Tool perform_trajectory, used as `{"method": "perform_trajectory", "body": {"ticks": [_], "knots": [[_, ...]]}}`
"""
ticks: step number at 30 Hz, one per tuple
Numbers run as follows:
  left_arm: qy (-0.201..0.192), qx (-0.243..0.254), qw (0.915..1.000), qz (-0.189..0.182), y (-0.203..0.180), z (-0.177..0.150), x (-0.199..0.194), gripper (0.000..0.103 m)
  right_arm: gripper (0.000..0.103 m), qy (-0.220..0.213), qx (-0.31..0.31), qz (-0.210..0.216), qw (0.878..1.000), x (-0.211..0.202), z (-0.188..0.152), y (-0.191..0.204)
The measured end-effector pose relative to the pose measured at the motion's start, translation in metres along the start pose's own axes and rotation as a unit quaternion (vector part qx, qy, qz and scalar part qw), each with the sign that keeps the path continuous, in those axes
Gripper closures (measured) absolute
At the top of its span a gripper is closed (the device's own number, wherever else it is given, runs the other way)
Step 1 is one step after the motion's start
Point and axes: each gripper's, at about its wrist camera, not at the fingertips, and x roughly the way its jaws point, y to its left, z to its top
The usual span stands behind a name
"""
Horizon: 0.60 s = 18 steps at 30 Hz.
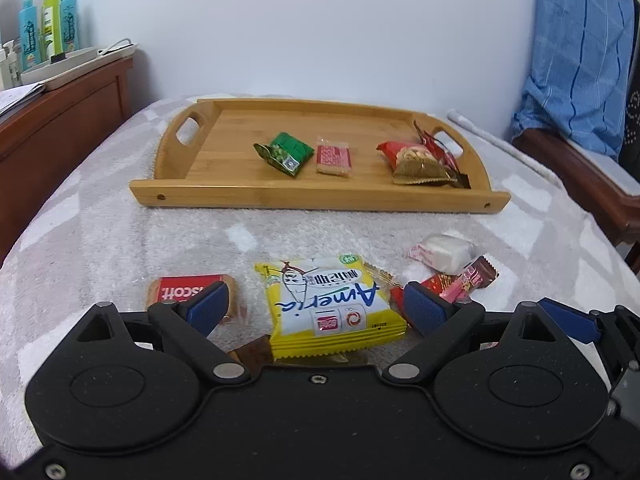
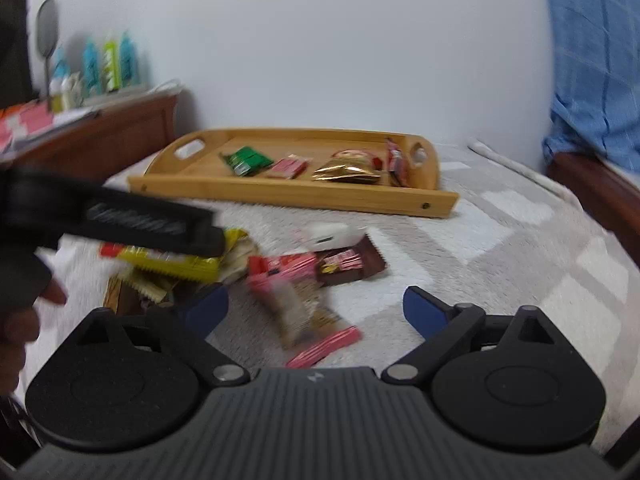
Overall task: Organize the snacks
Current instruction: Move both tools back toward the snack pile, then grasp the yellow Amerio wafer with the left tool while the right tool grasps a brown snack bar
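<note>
Far ahead of both grippers lies the wooden tray [image 1: 320, 196], on the pale blanket [image 1: 100, 240] covering the bed; it already carries a green packet [image 1: 285, 153], a small red biscuit pack [image 1: 334, 157] and a red-and-gold bag [image 1: 416, 162]. The loose snacks lie much nearer. The yellow packet [image 1: 332, 304] sits between the wide-spread jaws of the left gripper [image 1: 316, 308], which grips nothing. A red biscuit [image 1: 188, 290] sits just behind its left pad, a white candy [image 1: 444, 252] beyond its right. The right gripper [image 2: 316, 312] is also spread wide and empty — a pink-edged wrapper [image 2: 312, 320] lies between its jaws. The snacks overlap, so I judge a closing grip could pinch a neighbour too — or the slick wrapper could slip out.
</note>
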Motion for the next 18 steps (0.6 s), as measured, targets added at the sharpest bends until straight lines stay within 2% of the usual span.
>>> {"method": "perform_trajectory", "body": {"ticks": [7,13,18], "knots": [[0.017,-0.002,0.9999,0.002,-0.005,0.0,0.012,0.01,0.013,0.001,-0.037,0.0,0.999,0.0,-0.003,0.014],[0.031,-0.015,0.9993,-0.012,-0.004,-0.004,0.016,0.033,0.017,0.007,-0.022,0.004,1.0,0.002,-0.003,0.011],[0.024,-0.01,0.9996,-0.011,-0.007,-0.006,0.012,0.035,0.023,0.009,-0.004,0.01,1.0,0.003,-0.002,0.007]]}}
